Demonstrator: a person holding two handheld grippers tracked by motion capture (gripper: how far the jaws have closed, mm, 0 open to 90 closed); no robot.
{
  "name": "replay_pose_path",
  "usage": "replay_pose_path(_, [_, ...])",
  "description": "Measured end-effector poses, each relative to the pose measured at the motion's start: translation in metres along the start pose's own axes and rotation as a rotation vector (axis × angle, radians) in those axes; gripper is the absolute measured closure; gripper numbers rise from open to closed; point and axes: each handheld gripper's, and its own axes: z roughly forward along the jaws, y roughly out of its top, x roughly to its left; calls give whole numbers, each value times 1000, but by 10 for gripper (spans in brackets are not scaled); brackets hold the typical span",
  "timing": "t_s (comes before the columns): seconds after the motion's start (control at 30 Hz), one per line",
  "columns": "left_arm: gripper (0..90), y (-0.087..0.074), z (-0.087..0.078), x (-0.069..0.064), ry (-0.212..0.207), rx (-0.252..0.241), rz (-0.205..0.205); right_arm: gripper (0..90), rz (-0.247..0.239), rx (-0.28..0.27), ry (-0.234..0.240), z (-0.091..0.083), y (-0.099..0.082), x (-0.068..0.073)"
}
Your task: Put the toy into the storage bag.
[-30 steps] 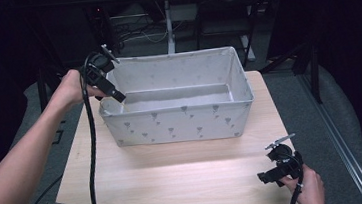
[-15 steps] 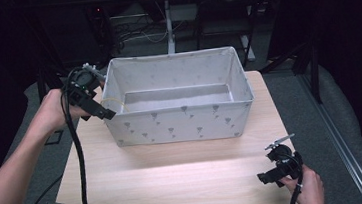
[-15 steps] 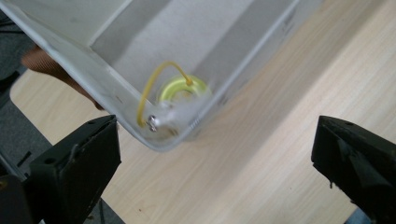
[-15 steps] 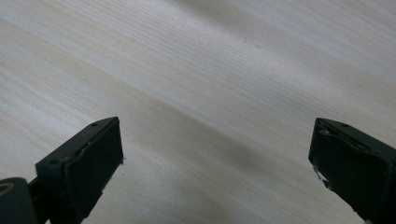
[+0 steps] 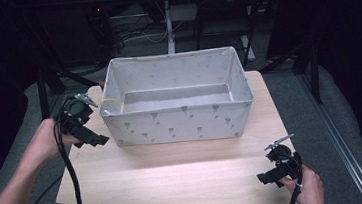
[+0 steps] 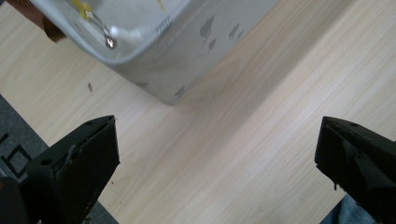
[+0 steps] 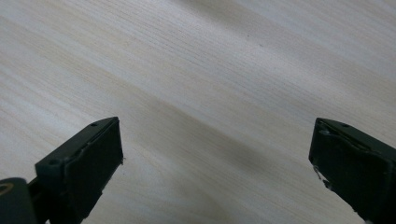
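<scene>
Now | fabric bin [image 5: 178, 125] seen empty at worktop [image 5: 176, 183] far edge | left gripper [image 5: 94, 139] jaws spread wide, just opened, nothing between | right gripper [image 5: 262, 178] jaws wide.

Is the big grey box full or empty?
Empty, as far as it shows. The high view looks into the fabric box and its floor is bare; the near wall hides a strip.

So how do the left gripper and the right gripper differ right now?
The left gripper sits close beside the fabric bin's left end, while the right gripper is far from it, near the table's front right corner. The left gripper view takes in the bin's corner; the right gripper view looks at bare wood. Both have their jaws wide open with nothing between them.
</scene>
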Motion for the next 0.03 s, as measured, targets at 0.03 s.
replay_pose_path(0.03, [1,-4,1,0,6,-4,-6,25,16,-20,3,1,-1,1])
